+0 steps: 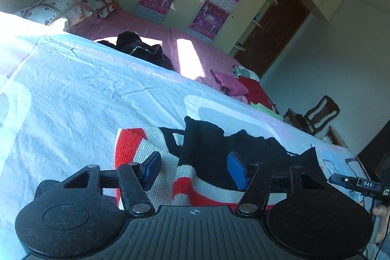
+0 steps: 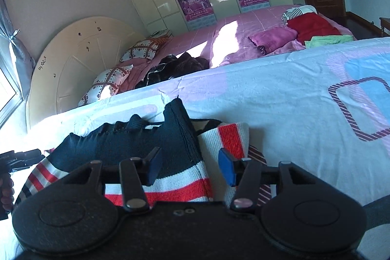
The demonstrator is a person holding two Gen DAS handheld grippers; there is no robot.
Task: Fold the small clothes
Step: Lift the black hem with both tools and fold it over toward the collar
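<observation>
Garment: a small knitted sweater (image 1: 195, 162) (image 2: 136, 145) in black wool with red and white stripes lies crumpled on the bed.
Bed: a wide bed with a pale blue and white printed sheet (image 1: 85, 94) (image 2: 280, 101); the sweater is on its near part.
Left tongs: the left tongs (image 1: 194, 169) stand released, the blue pads wide apart; the sweater lies just beyond and between them, and no pad presses it.
Right tongs: the right tongs (image 2: 190, 168) are also released, above the near striped edge of the sweater, and grasp nothing.
Behind the sweater: a dark crumpled garment (image 1: 143, 50) (image 2: 175, 67) lies on the pink quilt (image 1: 146, 26) (image 2: 243, 26).
Far from the sweater: a pile of magenta, red and green clothes (image 1: 238, 87) (image 2: 304, 31) rests at the quilt's end.
Head of bed: two pillows with heart pattern (image 1: 65, 6) (image 2: 121, 70).
</observation>
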